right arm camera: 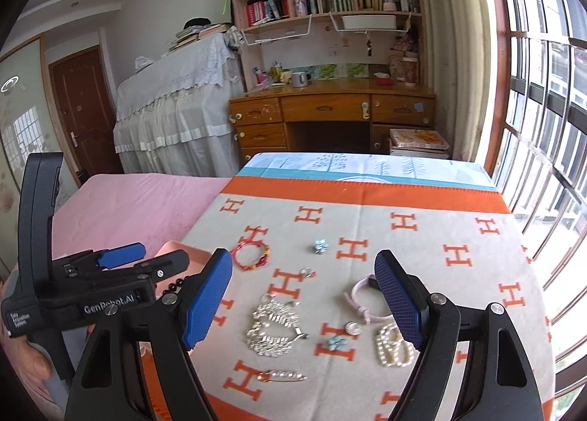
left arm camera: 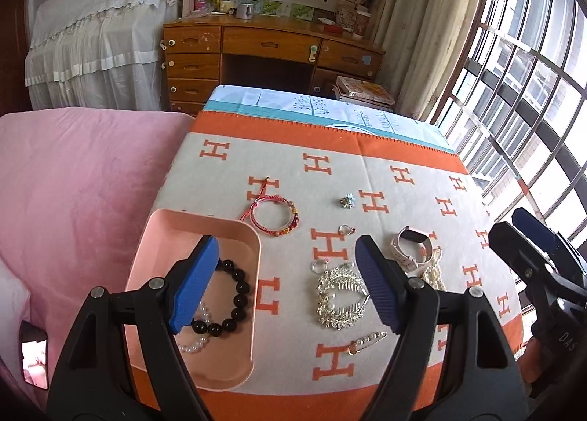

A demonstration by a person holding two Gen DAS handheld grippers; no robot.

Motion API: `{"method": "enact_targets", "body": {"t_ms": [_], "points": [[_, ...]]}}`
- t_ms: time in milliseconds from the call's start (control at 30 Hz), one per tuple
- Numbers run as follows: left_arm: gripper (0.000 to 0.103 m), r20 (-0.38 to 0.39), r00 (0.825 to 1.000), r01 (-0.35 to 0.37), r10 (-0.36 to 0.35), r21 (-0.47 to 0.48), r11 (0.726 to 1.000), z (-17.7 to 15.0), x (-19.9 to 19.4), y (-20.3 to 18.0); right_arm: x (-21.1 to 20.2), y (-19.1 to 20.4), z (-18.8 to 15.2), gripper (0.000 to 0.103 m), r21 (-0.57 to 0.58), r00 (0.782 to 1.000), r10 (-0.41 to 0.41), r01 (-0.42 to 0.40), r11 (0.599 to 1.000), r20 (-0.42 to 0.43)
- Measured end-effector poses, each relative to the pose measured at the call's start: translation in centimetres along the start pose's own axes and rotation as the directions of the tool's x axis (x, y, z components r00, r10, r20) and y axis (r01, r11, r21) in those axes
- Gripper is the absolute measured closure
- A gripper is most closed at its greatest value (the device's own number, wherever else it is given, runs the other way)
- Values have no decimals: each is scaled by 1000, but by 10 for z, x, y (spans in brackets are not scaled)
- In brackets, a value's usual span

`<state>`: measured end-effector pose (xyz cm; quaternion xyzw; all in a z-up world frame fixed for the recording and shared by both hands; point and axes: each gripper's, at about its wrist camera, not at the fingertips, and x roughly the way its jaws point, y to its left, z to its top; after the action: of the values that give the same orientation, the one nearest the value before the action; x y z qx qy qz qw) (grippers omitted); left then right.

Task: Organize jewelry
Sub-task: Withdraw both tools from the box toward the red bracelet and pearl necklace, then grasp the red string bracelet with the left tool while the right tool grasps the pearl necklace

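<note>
Left gripper (left arm camera: pixel 282 285) spread wide, empty, above pink plastic tray (left arm camera: pixel 234 226) holding black bead bracelet (left arm camera: pixel 227 300). Right gripper (right arm camera: pixel 304 298) likewise agape, empty. Silver rhinestone hair comb (right arm camera: pixel 273 329) on H-patterned blanket (right arm camera: pixel 458 223), between right fingers: light, rigid, snaggy teeth; probably pinch across spine.

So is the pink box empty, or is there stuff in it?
Not empty. The pink box holds a black bead bracelet and a white pearl bracelet lying on its floor.
</note>
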<state>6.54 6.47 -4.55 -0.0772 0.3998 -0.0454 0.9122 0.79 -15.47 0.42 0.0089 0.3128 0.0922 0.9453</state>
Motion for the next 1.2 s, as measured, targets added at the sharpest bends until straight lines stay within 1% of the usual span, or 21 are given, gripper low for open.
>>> {"method": "enact_targets", "body": {"t_ms": [200,333,433,533,633,733,800,833,933,1033,1100,1167,1200], "points": [[28,-9,1000,14,-14,19,1000,22,9,-9,-11,-44,16,21,37,997,-73,73,997,19],[28,-40,998,53,-53,-1,999,34,21,-7,-12,-72,23,21,58,992,-125,125,991,9],[28,-61,996,67,-67,-2,998,40,32,-4,-10,-95,26,21,80,986,-164,166,983,-25],[28,-82,992,100,-100,-12,995,47,47,2,-3,-119,24,21,125,984,-158,167,978,-80],[28,-125,983,131,-133,-26,991,58,65,6,8,-139,15,21,166,980,-151,171,971,-127],[28,-157,980,119,-118,-3,993,65,81,6,19,-155,3,21,198,975,-148,180,964,-168],[28,-202,972,120,-118,-3,993,67,95,6,31,-157,-7,21,217,972,-134,176,960,-194],[28,-232,965,122,-120,-7,992,68,103,7,35,-161,-10,21,225,970,-129,175,959,-206],[28,-305,948,95,-89,5,995,67,130,9,51,-167,-20,21,240,963,-118,177,954,-241],[28,-349,934,81,-73,9,997,62,153,12,66,-168,-27,21,248,958,-107,175,953,-265],[29,-367,928,71,-62,12,997,60,165,15,74,-170,-31,21,246,953,-103,177,953,-284],[32,-381,923,55,-43,20,998,58,174,17,84,-171,-36,24,241,946,-101,181,953,-309],[35,-388,921,52,-39,21,998,57,178,18,89,-171,-39,28,240,940,-96,181,954,-326]]}}
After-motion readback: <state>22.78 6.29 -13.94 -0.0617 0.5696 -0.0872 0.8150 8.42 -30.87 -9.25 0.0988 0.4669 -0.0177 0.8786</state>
